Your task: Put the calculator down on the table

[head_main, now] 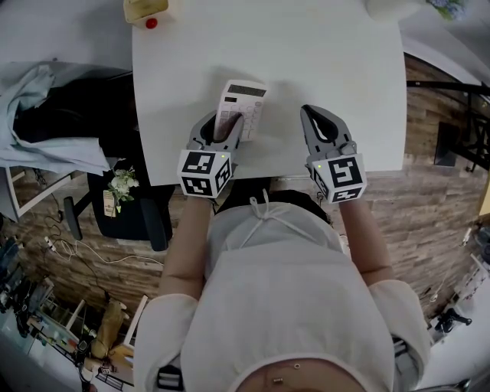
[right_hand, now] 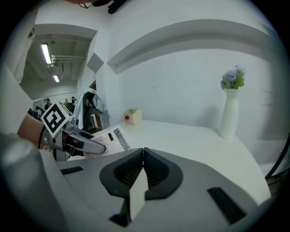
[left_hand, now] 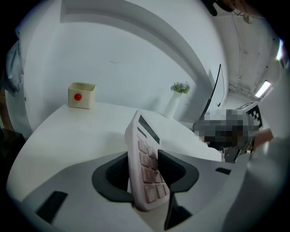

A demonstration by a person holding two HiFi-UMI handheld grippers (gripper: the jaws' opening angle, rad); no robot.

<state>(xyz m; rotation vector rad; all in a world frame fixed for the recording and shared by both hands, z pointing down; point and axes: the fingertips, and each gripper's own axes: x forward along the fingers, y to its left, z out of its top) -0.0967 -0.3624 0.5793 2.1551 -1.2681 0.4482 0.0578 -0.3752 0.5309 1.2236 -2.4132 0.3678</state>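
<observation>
White worktop (head_main: 329, 69) fills the top of the head view, and the pale pink calculator (head_main: 243, 107) lies on it near the front edge with its keys up. Its near end sits between the jaws of the left gripper (head_main: 226, 122). The right gripper (head_main: 308, 113) hangs over bare worktop just beside it, on the right. A small cream box with a red button (head_main: 145, 11) stands far back at the left corner, well apart, so nothing blocks the way. A chair piled with clothes (head_main: 46, 115) and a little bunch of flowers (head_main: 122, 184) are off the worktop, to the left. In the left gripper view the calculator (left_hand: 145, 163) leans between the jaws of the left gripper (left_hand: 142, 153). The jaws stand fairly wide and do not seem to squeeze it, though it may touch one pad. The box (left_hand: 81, 95) and a white vase of flowers (left_hand: 174, 102) stand far behind. In the right gripper view the right gripper (right_hand: 143, 152) has its jaws pressed together with nothing in them. The calculator (right_hand: 106, 140) shows at the left, low on the worktop, with the box (right_hand: 132, 116) behind it and the vase (right_hand: 229, 113) at the right. I think the job is almost done: the calculator looks set down, and the left gripper only has to pull back from it.
</observation>
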